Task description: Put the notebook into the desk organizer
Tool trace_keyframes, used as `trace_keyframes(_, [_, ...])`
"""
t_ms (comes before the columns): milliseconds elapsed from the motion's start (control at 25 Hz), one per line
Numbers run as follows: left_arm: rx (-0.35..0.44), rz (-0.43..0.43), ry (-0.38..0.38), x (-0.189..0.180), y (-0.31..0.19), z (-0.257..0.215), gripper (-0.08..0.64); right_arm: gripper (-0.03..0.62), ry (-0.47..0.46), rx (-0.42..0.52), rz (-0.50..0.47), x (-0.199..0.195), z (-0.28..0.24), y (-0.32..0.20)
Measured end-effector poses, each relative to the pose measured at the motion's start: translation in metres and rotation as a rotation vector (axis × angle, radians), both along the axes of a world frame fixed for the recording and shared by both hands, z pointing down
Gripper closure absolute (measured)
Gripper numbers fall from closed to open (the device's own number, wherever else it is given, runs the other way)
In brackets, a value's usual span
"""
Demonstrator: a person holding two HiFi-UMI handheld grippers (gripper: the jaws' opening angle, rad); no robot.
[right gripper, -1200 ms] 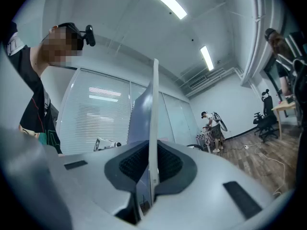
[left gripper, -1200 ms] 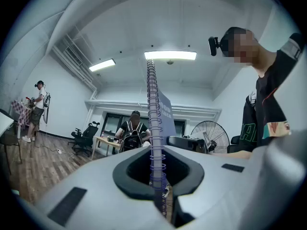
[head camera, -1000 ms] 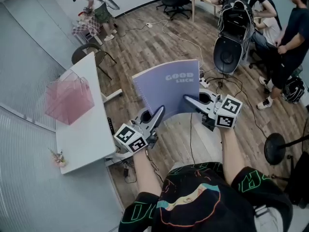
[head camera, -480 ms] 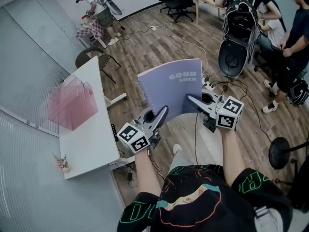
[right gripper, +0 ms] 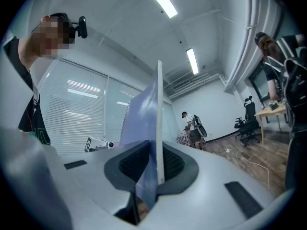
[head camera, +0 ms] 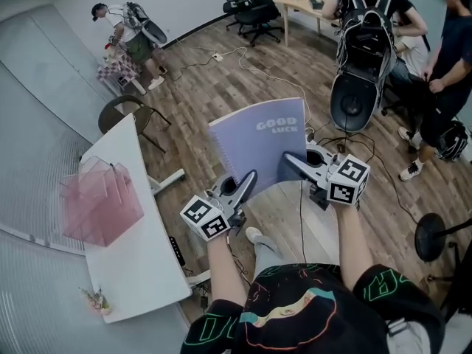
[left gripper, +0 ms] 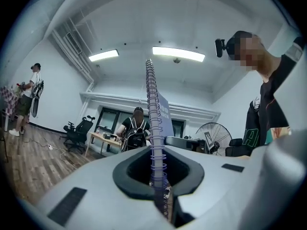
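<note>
A lavender spiral notebook (head camera: 258,142) with "GOOD LUCK" on its cover stands upright in the air between my two grippers. My left gripper (head camera: 248,179) is shut on its spiral-bound edge; the wire coil (left gripper: 154,128) runs up between the jaws of the left gripper (left gripper: 158,176). My right gripper (head camera: 287,159) is shut on the opposite edge, and the thin page edge (right gripper: 159,123) sits between the pads of the right gripper (right gripper: 154,169). The pink see-through desk organizer (head camera: 99,205) stands on the white desk (head camera: 144,253) at the left, well apart from the notebook.
A dark chair (head camera: 122,113) stands at the desk's far end. A small plant (head camera: 96,299) sits at the desk's near corner. Cables and a power strip lie on the wood floor by a black hooded seat (head camera: 358,65). Several people stand at the back and right.
Both grippers have carried the notebook along, still gripped the same way. The desk and organizer now sit lower and nearer in the head view.
</note>
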State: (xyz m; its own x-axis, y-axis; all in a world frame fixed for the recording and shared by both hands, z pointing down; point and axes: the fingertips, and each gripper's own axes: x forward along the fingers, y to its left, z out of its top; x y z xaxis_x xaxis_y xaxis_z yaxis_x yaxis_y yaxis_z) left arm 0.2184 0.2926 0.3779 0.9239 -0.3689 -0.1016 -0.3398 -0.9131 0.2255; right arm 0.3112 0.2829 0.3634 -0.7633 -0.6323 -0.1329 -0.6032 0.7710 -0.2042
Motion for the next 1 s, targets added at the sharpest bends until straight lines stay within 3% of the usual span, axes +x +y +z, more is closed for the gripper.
trace_keyframes(280, [-0.094,0.002,-0.015,-0.045,-0.124,0.032,0.532,0.549,-0.008,-0.087,0.053,-0.044,0.032,-0.124])
trace_keyframes(600, [-0.165,-0.06,0.007,-0.11,-0.263,0.049,0.532,0.549,0.032,-0.156,0.015,-0.11,0.047,-0.27])
trace_keyframes(760, [-0.177,-0.085,0.028,-0.139,-0.315,0.051,0.532,0.549,0.052,-0.168,0.003,-0.14,0.049,-0.324])
trace_keyframes(1000, [-0.201,-0.11,0.035,-0.15,-0.368,0.058,0.532,0.549,0.068,-0.202,-0.02,-0.152,0.057,-0.381])
